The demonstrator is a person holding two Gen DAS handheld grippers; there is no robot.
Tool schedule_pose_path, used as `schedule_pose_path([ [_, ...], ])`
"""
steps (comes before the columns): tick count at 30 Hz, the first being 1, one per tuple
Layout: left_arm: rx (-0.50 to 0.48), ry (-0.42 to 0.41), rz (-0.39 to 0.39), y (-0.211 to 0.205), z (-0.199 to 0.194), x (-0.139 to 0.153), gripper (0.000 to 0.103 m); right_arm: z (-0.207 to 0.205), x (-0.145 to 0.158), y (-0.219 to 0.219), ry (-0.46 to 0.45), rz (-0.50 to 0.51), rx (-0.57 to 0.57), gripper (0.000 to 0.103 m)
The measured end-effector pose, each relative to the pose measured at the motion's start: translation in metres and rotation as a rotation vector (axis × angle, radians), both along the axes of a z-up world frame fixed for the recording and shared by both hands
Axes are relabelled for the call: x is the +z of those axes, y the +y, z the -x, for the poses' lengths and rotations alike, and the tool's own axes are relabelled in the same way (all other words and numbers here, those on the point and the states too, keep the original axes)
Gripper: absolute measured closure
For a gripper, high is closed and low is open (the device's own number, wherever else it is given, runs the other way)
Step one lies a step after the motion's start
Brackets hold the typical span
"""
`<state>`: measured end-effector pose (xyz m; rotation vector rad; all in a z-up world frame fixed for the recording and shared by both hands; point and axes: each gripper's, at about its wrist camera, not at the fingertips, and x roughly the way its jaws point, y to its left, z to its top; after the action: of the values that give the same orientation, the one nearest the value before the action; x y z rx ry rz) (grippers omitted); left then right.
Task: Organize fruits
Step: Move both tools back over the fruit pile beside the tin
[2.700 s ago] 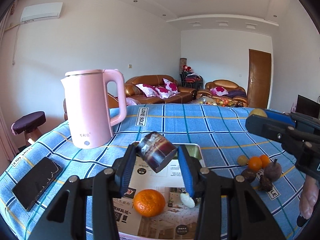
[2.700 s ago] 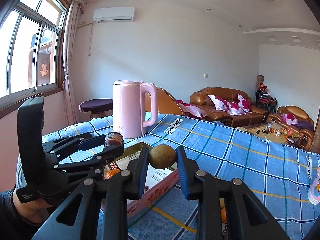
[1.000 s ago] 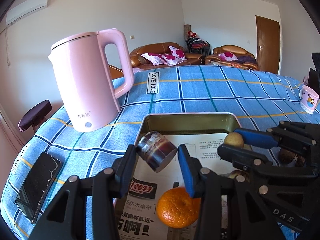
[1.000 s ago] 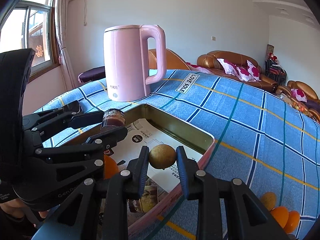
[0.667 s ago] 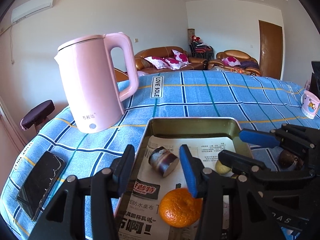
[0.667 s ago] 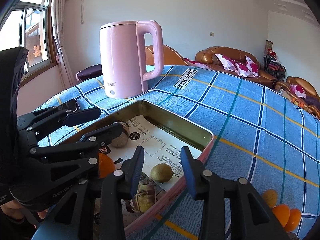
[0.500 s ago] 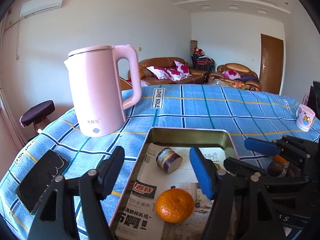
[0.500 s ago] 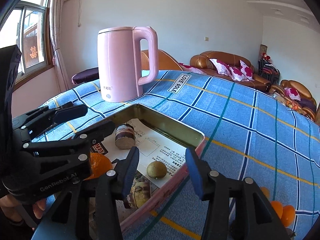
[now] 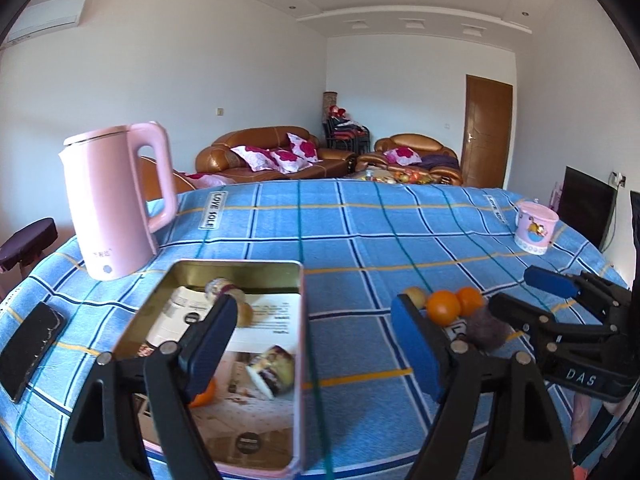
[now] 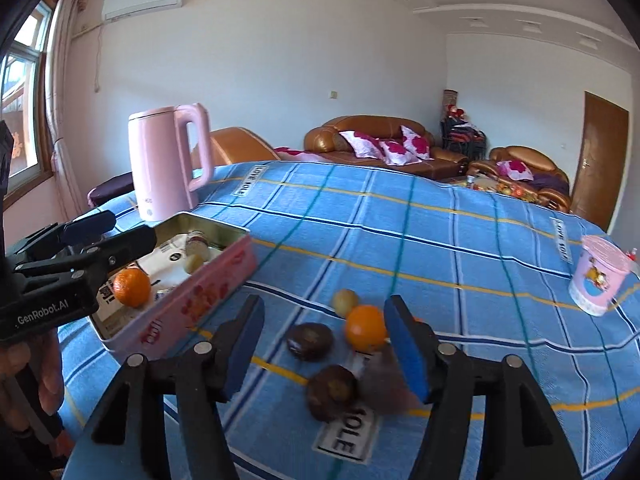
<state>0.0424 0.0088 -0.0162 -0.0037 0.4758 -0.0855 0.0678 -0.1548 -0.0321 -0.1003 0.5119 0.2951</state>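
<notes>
A pink tin tray [image 9: 301,332] [image 10: 208,280] lined with newspaper holds a dark purple fruit [image 10: 196,240], a small tan fruit [image 10: 194,263] and an orange [image 10: 132,287]. Loose fruit lies on the blue checked cloth: an orange [image 10: 366,328] [image 9: 442,307], a tan fruit [image 10: 345,301], two dark brown fruits [image 10: 309,341] [image 10: 332,392]. My left gripper [image 9: 320,344] is open and empty over the tray's right edge. My right gripper [image 10: 326,344] is open and empty just above the loose fruit.
A pink kettle [image 9: 116,204] stands behind the tray at the left. A black phone [image 9: 28,350] lies near the left table edge. A pink cup [image 9: 535,227] stands at the far right. Sofas and a door are behind the table.
Both grippers opened and dropped the purple fruit and the tan fruit into the tray. Both then swung right; the right one now hovers over the loose fruit.
</notes>
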Motion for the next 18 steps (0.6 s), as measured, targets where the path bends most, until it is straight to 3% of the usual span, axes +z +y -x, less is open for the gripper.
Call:
schedule_pose_path([
  [8, -0.129, 0.076, -0.062, -0.062, -0.005, -0.017, 0.022, 0.000, -0.012, -0.055, 0.039, -0.053, -0.134, 0.035],
  [17, -0.234, 0.168, -0.103, -0.102, -0.015, -0.033, 0.023, -0.001, -0.021, -0.072, 0.064, -0.119, -0.166, 0.035],
  [18, -0.248, 0.183, -0.106, -0.105, -0.016, -0.035, 0.027, -0.001, -0.021, -0.074, 0.070, -0.129, -0.168, 0.035],
])
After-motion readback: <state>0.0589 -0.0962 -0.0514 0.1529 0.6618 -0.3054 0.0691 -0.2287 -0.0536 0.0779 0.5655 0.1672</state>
